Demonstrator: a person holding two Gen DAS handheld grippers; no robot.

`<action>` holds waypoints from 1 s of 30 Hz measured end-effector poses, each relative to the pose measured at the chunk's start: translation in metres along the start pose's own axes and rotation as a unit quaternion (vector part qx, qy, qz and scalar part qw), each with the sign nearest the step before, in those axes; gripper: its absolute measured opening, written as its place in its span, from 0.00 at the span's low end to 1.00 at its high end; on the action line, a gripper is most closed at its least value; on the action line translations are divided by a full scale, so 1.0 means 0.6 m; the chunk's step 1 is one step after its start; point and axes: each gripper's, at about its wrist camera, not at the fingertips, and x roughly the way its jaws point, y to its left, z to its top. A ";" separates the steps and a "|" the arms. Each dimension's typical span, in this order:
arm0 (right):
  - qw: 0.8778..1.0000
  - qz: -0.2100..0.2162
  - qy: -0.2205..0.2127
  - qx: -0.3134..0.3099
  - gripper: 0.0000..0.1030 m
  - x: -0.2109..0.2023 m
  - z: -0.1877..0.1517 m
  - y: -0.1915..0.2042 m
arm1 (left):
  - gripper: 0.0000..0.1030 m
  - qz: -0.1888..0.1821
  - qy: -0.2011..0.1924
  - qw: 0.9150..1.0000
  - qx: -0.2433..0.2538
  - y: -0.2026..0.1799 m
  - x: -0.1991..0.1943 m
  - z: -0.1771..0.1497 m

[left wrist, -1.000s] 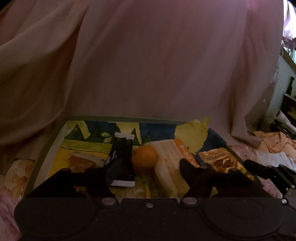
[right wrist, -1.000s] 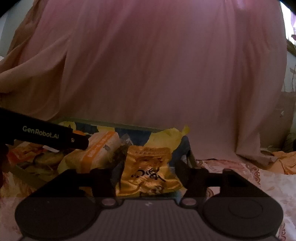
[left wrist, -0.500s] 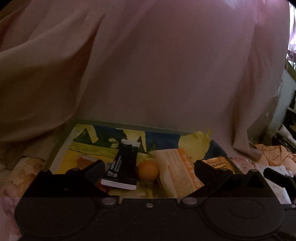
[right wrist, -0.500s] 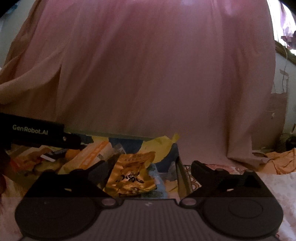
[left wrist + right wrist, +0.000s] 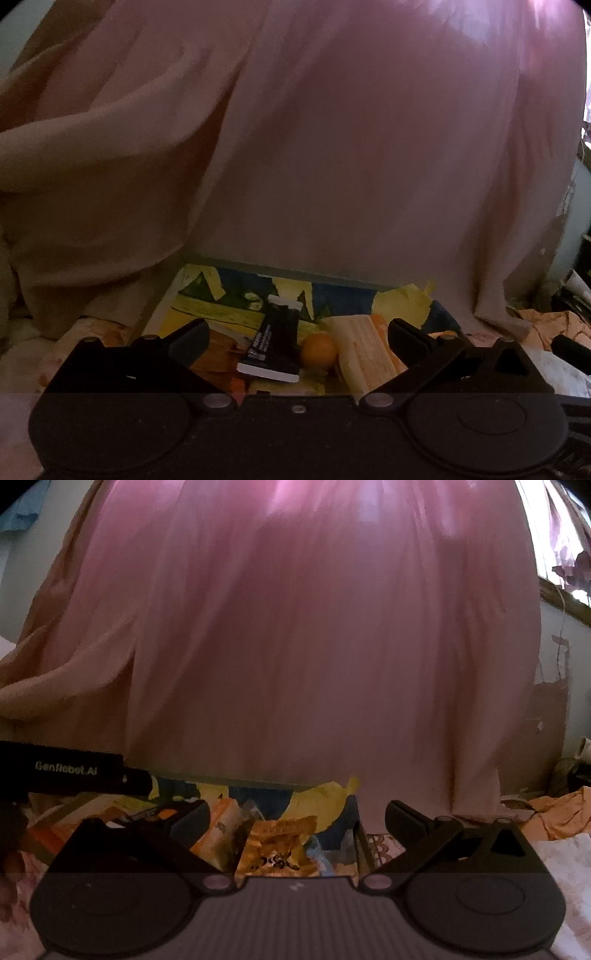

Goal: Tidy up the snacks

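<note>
Two sets of jaws were mine, and both stood wide with nothing between the pads.

Through my left wrist camera, my left gripper (image 5: 297, 341) hung just short of the tray (image 5: 280, 267), whose floor was covered in a yellow, blue and green picture. Beyond my fingertips (image 5: 190, 338) lay a black packet (image 5: 275, 345) with white ends, lengthwise and tilted a little. Just right of it sat an orange (image 5: 319, 350), touching or nearly touching a pale packet with orange print (image 5: 369, 350) on its far side. A pink curtain (image 5: 332, 147) hung behind the tray.

Through my right wrist camera, my right gripper (image 5: 297, 821) was also spread wide and held nothing. A golden crinkled snack bag (image 5: 279, 843) lay in the tray's near right corner, between my fingers in the picture but not touched by them. Left of it lay an orange-and-white packet (image 5: 221, 823). My other gripper's black body (image 5: 74, 771) reached in from the left above the tray.
</note>
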 end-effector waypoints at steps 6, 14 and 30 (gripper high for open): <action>1.000 -0.005 -0.010 0.013 1.00 -0.017 0.006 -0.003 | 0.99 0.007 -0.017 1.000 -0.010 0.008 -0.028 -0.004; 1.000 -0.013 -0.022 0.016 1.00 -0.041 0.014 -0.009 | 0.99 0.018 -0.034 0.999 -0.021 0.016 -0.061 -0.010; 0.999 -0.009 -0.038 0.015 1.00 -0.083 0.031 0.001 | 0.99 0.042 -0.054 0.997 -0.021 0.032 -0.130 -0.021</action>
